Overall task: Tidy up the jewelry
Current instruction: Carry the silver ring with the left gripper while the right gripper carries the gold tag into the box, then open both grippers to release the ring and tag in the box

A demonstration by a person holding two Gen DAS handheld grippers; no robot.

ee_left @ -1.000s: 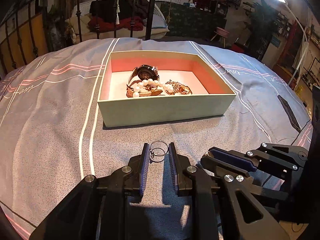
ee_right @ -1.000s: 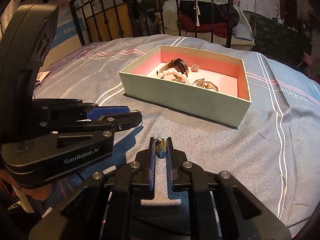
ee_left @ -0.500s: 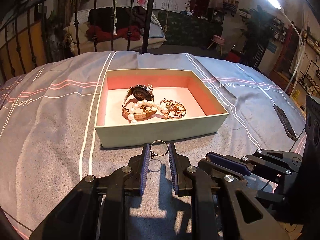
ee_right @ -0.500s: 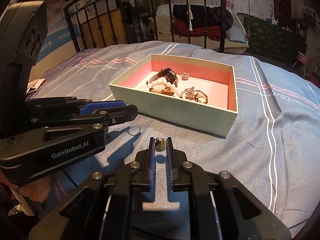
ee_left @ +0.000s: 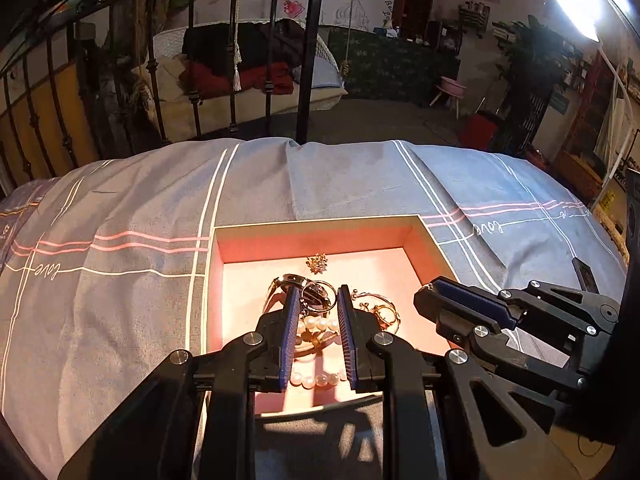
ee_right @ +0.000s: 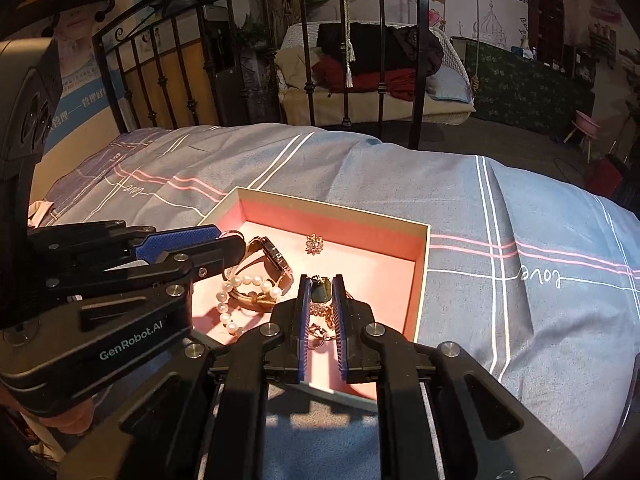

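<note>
Both grippers hang over the near edge of the open box [ee_left: 320,224], which sits on the striped bedspread [ee_left: 120,300] with its pink floor holding a wristwatch [ee_right: 272,258], a pearl bracelet [ee_right: 240,292], a small flower brooch [ee_left: 317,262] by the far wall and gold pieces [ee_left: 380,310] toward the right wall. The left gripper [ee_left: 318,300] is clamped on a thin wire hoop [ee_left: 319,297]. The right gripper [ee_right: 321,292] pinches a small dark pendant [ee_right: 321,293] at its fingertips.

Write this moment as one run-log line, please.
left gripper: shut on hoop ring | right gripper: shut on dark pendant | both over box
</note>
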